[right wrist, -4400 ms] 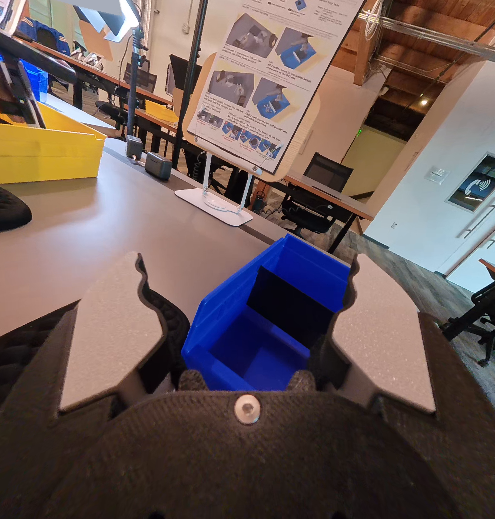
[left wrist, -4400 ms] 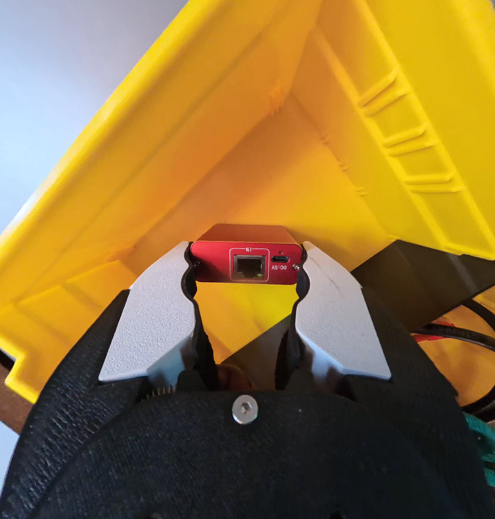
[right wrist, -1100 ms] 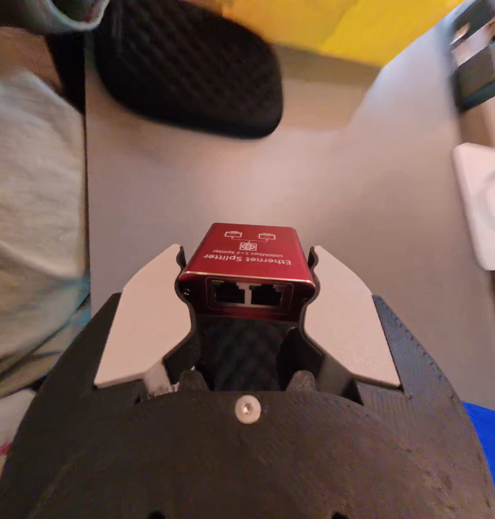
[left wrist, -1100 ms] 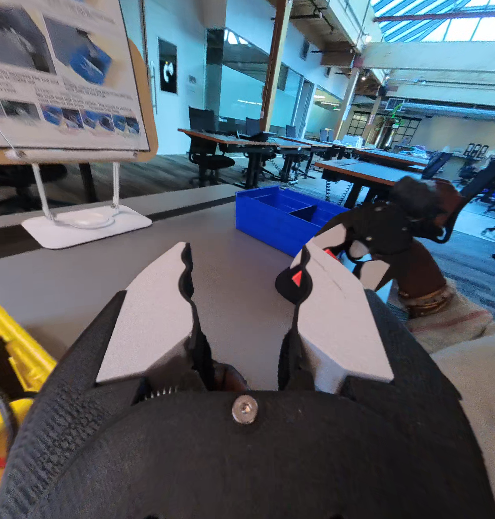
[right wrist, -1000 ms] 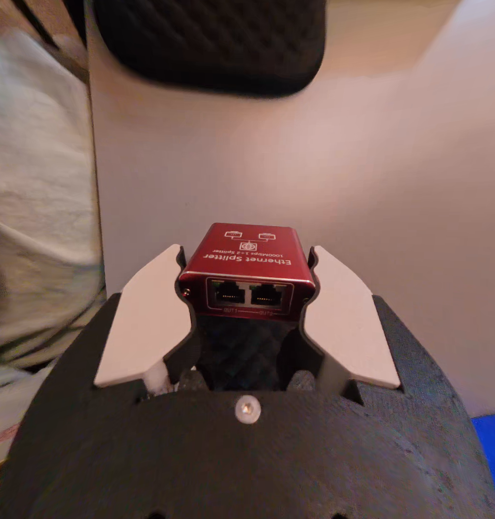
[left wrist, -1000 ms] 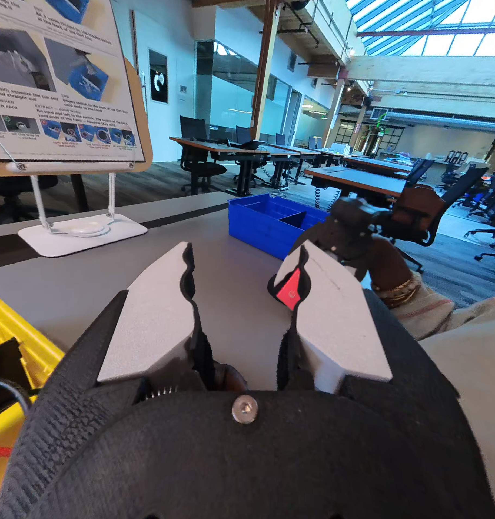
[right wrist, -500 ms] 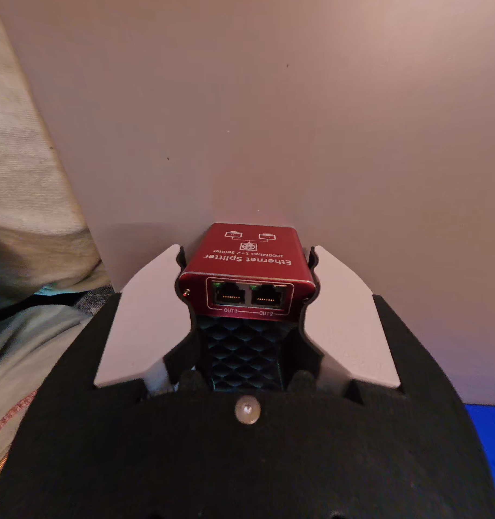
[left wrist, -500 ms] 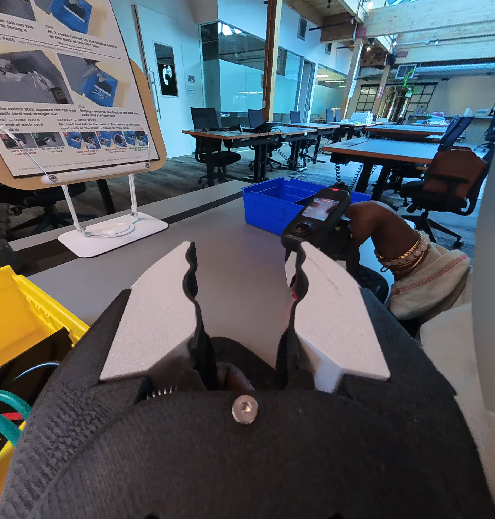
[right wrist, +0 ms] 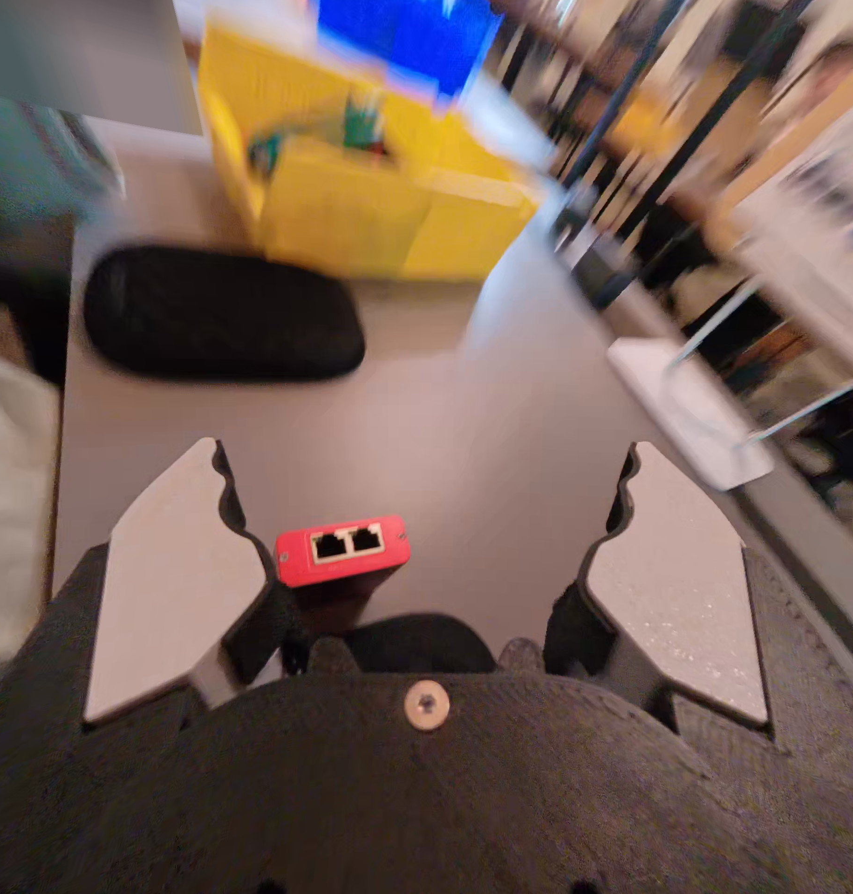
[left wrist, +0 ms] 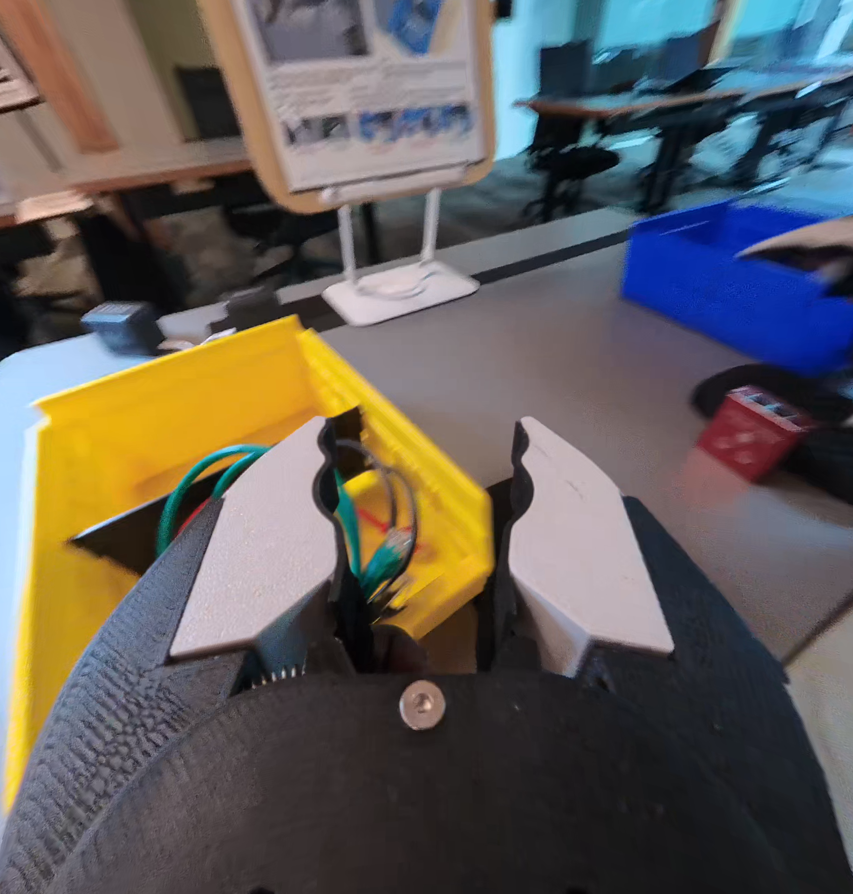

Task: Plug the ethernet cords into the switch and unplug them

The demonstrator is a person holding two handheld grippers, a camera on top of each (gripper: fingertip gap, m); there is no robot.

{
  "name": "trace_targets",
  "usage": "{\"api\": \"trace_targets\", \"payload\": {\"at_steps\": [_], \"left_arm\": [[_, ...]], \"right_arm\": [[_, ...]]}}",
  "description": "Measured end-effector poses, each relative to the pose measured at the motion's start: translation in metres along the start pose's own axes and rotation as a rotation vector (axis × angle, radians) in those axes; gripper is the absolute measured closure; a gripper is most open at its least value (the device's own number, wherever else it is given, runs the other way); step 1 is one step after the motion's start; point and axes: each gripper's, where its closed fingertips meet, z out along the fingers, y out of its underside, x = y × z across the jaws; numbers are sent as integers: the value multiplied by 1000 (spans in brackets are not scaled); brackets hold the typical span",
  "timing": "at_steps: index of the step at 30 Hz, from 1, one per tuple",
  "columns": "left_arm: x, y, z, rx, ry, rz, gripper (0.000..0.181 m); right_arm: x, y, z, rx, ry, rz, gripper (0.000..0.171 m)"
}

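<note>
While the red switch (right wrist: pixel 342 549) stands on end on the grey worktop (right wrist: pixel 439 425), its two ports facing up at me, my right tool (right wrist: pixel 424 484) hangs over it with jaws wide and touching nothing. My left tool (left wrist: pixel 419 484), partly open and empty, points into the near right corner of the yellow bin (left wrist: pixel 172 411), where the green cord (left wrist: pixel 385 556) and a black cord (left wrist: pixel 405 488) lie; blur makes their plugs hard to separate. I judge this the fetching step: next I must close on one plug squarely, then steady the switch for insertion.
</note>
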Motion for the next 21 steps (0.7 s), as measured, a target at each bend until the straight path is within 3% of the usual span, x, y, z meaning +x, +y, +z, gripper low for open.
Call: {"api": "trace_targets", "payload": {"at_steps": [3,5,10,13,15,18,21], "left_arm": [[-33,29,5,-153,-173,-12,105],[-45,49,14,-258,-235,-3,105],[-54,78,40,-332,-265,-83,122],[-57,91,50,-353,-276,-75,152],[-51,84,53,-303,-235,-91,173],[-60,60,42,-172,-289,-108,174],[-64,16,21,94,-294,-115,175]], "right_arm": [[12,-31,-37,357,135,-28,25],[27,-47,-57,493,236,-70,26],[34,-52,-74,531,326,-106,26],[36,-45,-70,443,368,-169,25],[35,-42,-66,397,371,-199,25],[32,-41,-60,360,364,-226,25],[34,-38,-56,337,378,-243,25]]}}
